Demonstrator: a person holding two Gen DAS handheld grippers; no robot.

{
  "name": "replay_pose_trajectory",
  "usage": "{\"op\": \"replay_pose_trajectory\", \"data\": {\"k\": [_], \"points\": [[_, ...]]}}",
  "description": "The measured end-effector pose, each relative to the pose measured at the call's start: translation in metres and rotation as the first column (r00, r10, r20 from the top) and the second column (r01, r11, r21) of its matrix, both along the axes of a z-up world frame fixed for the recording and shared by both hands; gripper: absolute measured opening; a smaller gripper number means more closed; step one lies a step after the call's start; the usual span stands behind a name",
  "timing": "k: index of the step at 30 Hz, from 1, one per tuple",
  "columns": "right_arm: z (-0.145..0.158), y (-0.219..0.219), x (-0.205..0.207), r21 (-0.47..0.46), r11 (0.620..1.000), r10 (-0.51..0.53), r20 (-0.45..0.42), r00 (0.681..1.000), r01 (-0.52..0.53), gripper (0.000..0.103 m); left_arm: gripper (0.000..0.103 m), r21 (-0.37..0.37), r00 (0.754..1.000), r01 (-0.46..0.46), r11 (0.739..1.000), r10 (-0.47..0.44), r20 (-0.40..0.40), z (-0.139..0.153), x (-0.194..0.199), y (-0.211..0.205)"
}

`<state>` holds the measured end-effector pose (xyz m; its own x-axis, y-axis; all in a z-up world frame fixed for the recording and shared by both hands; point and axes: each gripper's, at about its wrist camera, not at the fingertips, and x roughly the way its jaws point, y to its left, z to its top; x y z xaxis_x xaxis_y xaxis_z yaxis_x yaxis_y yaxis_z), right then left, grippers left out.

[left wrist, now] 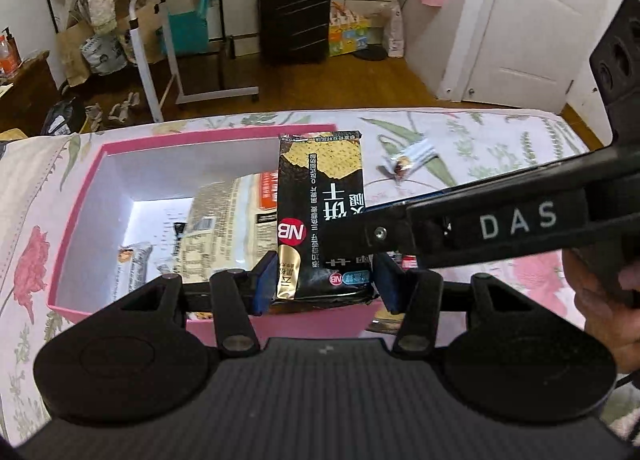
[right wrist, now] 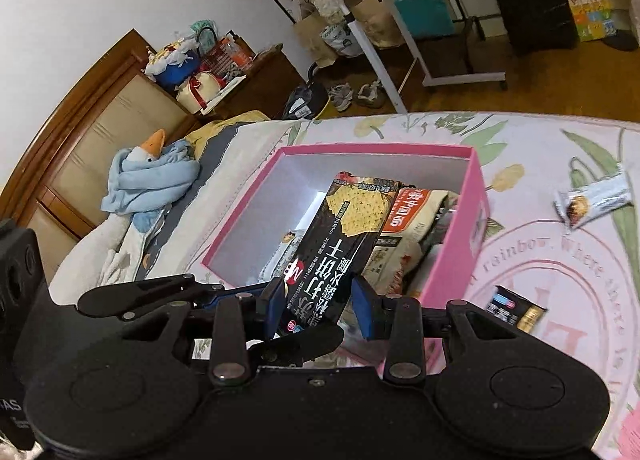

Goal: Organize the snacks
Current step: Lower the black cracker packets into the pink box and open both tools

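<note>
Above the pink box on the bed I hold the black cracker pack, left gripper and right gripper both clenched on it; next I lower it inside and release

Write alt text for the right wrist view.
The right claw holds a black cracker packet tilted over an open pink box that already has snacks in it, on a floral bedspread. A small snack bar lies on the bedspread to the right of the box.
</note>
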<state>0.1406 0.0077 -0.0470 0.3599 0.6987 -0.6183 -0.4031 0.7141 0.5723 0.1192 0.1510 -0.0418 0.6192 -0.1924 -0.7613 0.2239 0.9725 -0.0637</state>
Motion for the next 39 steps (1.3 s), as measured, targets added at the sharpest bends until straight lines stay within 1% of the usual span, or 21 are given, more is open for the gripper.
{"op": "replay_pose_trajectory", "data": {"k": [4, 8, 13, 15, 17, 19, 22, 26, 29, 32, 34, 36, 38, 39], "points": [[-0.014, 0.016, 0.017, 0.039, 0.999, 0.017, -0.039, 0.999, -0.016, 0.042, 0.049, 0.033, 0.999, -0.031, 0.999, 0.031, -0.011, -0.009, 0.011, 0.013], [-0.023, 0.041, 0.031, 0.046, 0.997, 0.056, -0.056, 0.997, -0.054, 0.042, 0.05, 0.075, 0.998, -0.056, 0.996, 0.058, -0.019, -0.017, 0.021, 0.03], [-0.036, 0.072, 0.043, 0.068, 0.992, 0.11, -0.091, 0.99, -0.104, 0.043, 0.052, 0.121, 0.991, -0.122, 0.985, 0.126, -0.034, -0.029, 0.029, 0.054], [-0.039, 0.081, 0.045, 0.052, 0.993, 0.114, -0.098, 0.989, -0.109, 0.043, 0.053, 0.148, 0.99, -0.123, 0.981, 0.13, -0.044, -0.035, 0.033, 0.057], [-0.038, 0.083, 0.041, 0.048, 0.992, 0.119, -0.075, 0.99, -0.115, 0.043, 0.054, 0.159, 0.989, -0.125, 0.979, 0.136, -0.062, -0.038, 0.035, 0.059], [-0.034, 0.078, 0.035, 0.042, 0.993, 0.11, -0.068, 0.992, -0.108, 0.044, 0.057, 0.163, 0.988, -0.138, 0.977, 0.148, -0.052, -0.038, 0.031, 0.06], [-0.022, 0.057, 0.025, 0.037, 0.995, 0.092, -0.045, 0.995, -0.09, 0.044, 0.06, 0.132, 0.987, -0.152, 0.98, 0.157, -0.029, -0.03, 0.022, 0.061], [-0.002, 0.019, 0.005, -0.02, 0.998, 0.066, 0.02, 0.998, -0.066, 0.048, 0.06, 0.068, 0.988, -0.155, 0.986, 0.156, -0.004, -0.012, 0.003, 0.057], [0.01, -0.015, -0.014, -0.07, 0.997, 0.035, 0.079, 0.996, -0.029, 0.049, 0.06, 0.004, 0.991, -0.132, 0.991, 0.132, 0.017, 0.001, -0.019, 0.047], [0.018, -0.044, -0.028, -0.109, 0.994, 0.015, 0.14, 0.99, 0.001, 0.052, 0.06, -0.055, 0.994, -0.107, 0.993, 0.108, 0.019, 0.006, -0.038, 0.031], [0.019, -0.06, -0.03, -0.133, 0.991, 0.018, 0.174, 0.985, 0.005, 0.052, 0.06, -0.094, 0.995, -0.102, 0.99, 0.103, 0.004, 0.006, -0.046, 0.021], [0.015, -0.072, -0.029, -0.146, 0.989, 0.027, 0.183, 0.983, 0.0, 0.052, 0.06, -0.133, 0.996, -0.092, 0.987, 0.091, -0.011, 0.003, -0.052, 0.005], [0.007, -0.081, -0.027, -0.15, 0.988, 0.057, 0.193, 0.98, -0.028, 0.055, 0.06, -0.142, 0.996, -0.085, 0.986, 0.082, -0.021, -0.003, -0.055, -0.012], [0.0, -0.086, -0.024, -0.152, 0.988, 0.063, 0.209, 0.976, -0.031, 0.059, 0.059, -0.138, 0.996, -0.085, 0.987, 0.082, -0.028, -0.007, -0.056, -0.018]]}}
